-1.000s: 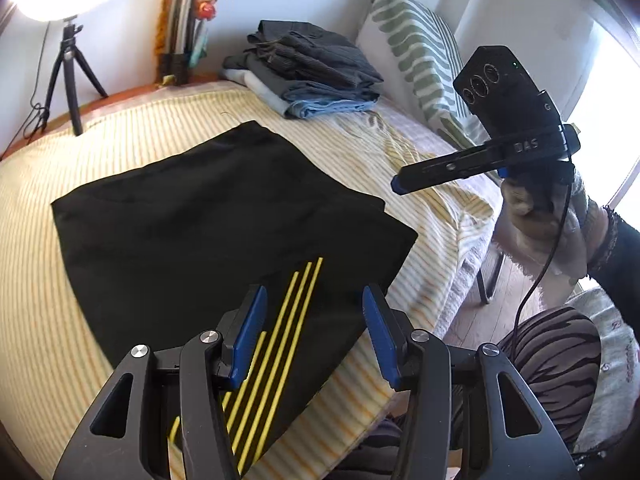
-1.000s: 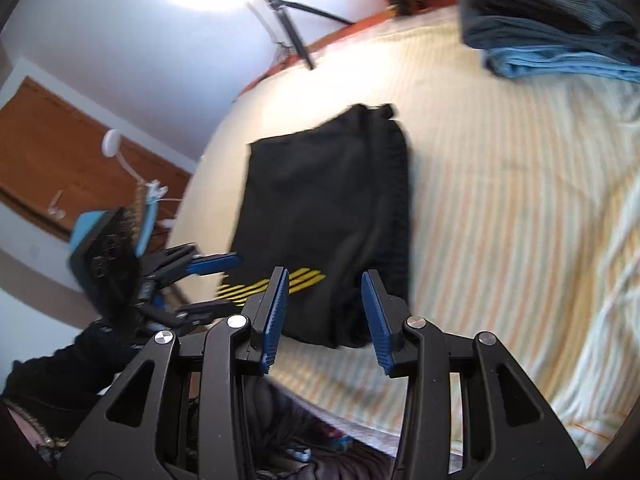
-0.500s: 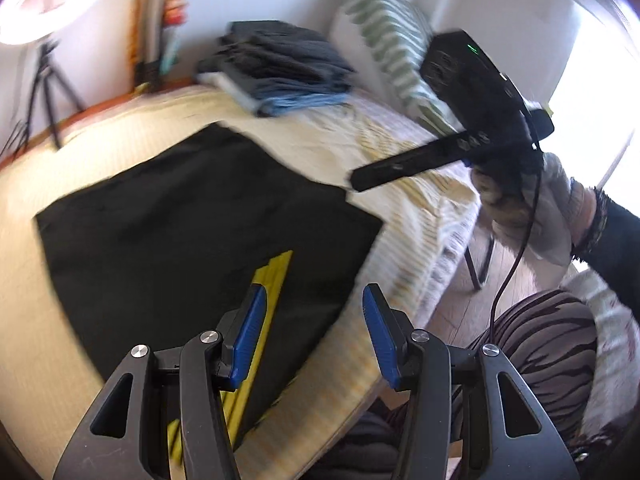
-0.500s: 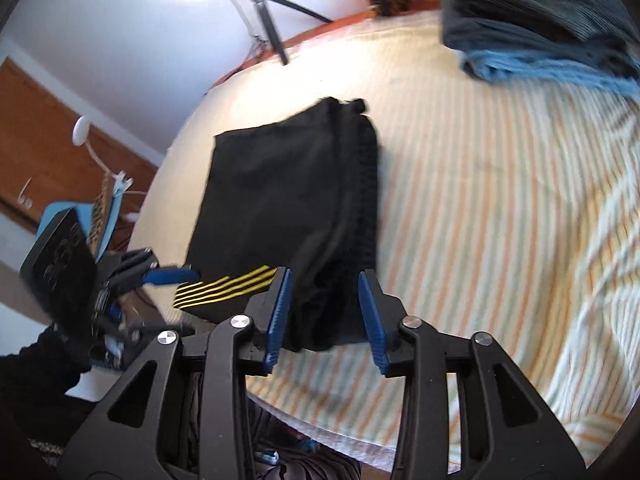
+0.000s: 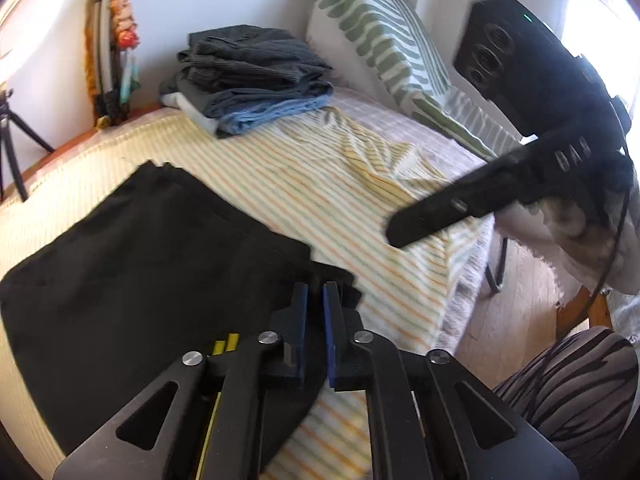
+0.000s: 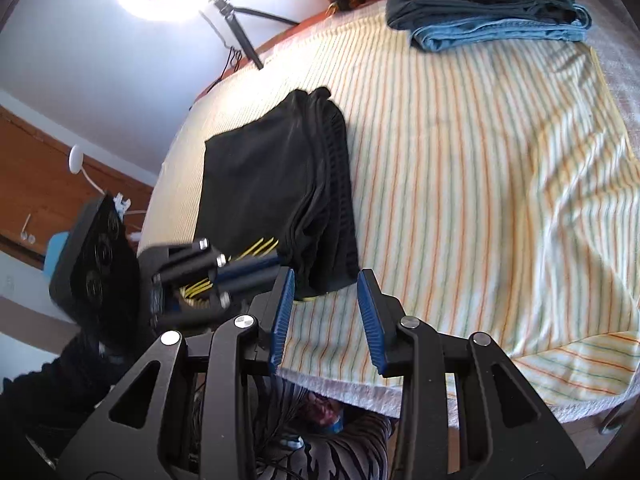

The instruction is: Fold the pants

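Here left tool (image 5: pixel 315 300) pinches pants (image 5: pixel 140 264) corner.

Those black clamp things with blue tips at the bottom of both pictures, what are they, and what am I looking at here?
They are two handheld grippers, one in each of a person's hands, each carrying a camera that looks along its own fingers. One picture comes from the left gripper, whose jaws are closed on the near corner of the black pants. The other comes from the right gripper, open and holding nothing, poised over the near edge of the striped bedsheet. The pants lie partly folded on the sheet. Further back sit a stack of folded clothes and a green striped pillow.
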The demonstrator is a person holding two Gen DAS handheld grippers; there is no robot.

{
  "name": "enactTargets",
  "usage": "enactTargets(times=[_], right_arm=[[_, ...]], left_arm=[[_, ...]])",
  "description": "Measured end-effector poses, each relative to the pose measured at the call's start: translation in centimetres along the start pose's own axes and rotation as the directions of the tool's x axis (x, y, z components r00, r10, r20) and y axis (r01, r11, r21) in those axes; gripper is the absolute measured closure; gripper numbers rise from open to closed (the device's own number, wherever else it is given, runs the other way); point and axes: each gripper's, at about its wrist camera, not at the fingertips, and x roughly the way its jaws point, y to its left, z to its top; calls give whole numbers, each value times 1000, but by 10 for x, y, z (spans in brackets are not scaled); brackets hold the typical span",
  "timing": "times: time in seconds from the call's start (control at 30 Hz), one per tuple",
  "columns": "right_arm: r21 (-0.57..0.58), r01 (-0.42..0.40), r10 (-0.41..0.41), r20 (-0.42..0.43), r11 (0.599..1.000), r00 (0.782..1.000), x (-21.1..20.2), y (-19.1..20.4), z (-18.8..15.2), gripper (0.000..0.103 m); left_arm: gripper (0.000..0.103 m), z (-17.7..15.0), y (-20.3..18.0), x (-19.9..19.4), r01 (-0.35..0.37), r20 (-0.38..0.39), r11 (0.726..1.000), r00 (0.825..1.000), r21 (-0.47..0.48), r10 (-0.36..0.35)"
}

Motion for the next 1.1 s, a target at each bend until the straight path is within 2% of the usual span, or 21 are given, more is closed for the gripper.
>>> enactTargets(times=[0.07, 0.13, 0.2, 0.3, 0.4, 0.47, 0.63, 0.73, 0.83, 0.9, 0.97, 1.03, 1.1], right_arm=[[-10, -15, 15, -14, 1000, 1000, 5, 3, -2, 67], [-24, -21, 20, -27, 1000, 999, 11, 7, -3, 67], [-36, -27, 26, -43, 999, 999, 18, 11, -3, 67], [-67, -14, 10, -62, 998, 998, 29, 17, -2, 67], [-98, 20, -28, -83, 995, 996, 43, 24, -3, 74], [-117, 40, -50, -87, 992, 995, 49, 27, -5, 93], [-207, 69, -79, -42, 976, 996, 37, 47, -13, 100], [-241, 103, -114, -31, 965, 993, 27, 53, -19, 100], [-208, 139, -143, -6, 968, 990, 23, 44, -15, 100], [-160, 123, -127, -15, 979, 992, 26, 37, -8, 98], [-132, 101, -105, -18, 986, 994, 31, 33, -3, 90], [-169, 125, -127, 1, 978, 992, 38, 36, 2, 89], [-191, 113, -115, -1, 975, 993, 47, 39, 7, 89]], left_arm=[[99, -1, 9, -6, 10, 7, 1000, 1000, -28, -9], [99, -1, 17, -15, 72, 44, 995, 997, -65, -69], [99, 0, 18, -23, 36, 62, 998, 998, -48, -33], [99, 1, 26, -30, 30, 69, 997, 997, -66, -25], [99, 0, 33, -34, 16, 76, 997, 997, -78, -10], [99, -1, 36, -36, 18, 78, 996, 997, -87, -12], [99, -1, 44, -40, 7, 99, 995, 995, -102, 3], [99, 0, 48, -42, 8, 109, 994, 994, -113, 5], [99, -1, 51, -42, 7, 109, 993, 994, -116, 6], [99, -2, 50, -43, 0, 111, 994, 994, -113, 13], [99, -2, 53, -46, -5, 121, 993, 992, -118, 19], [99, -3, 59, -51, -12, 130, 991, 991, -137, 30], [99, -4, 66, -55, -23, 131, 989, 990, -149, 43]])
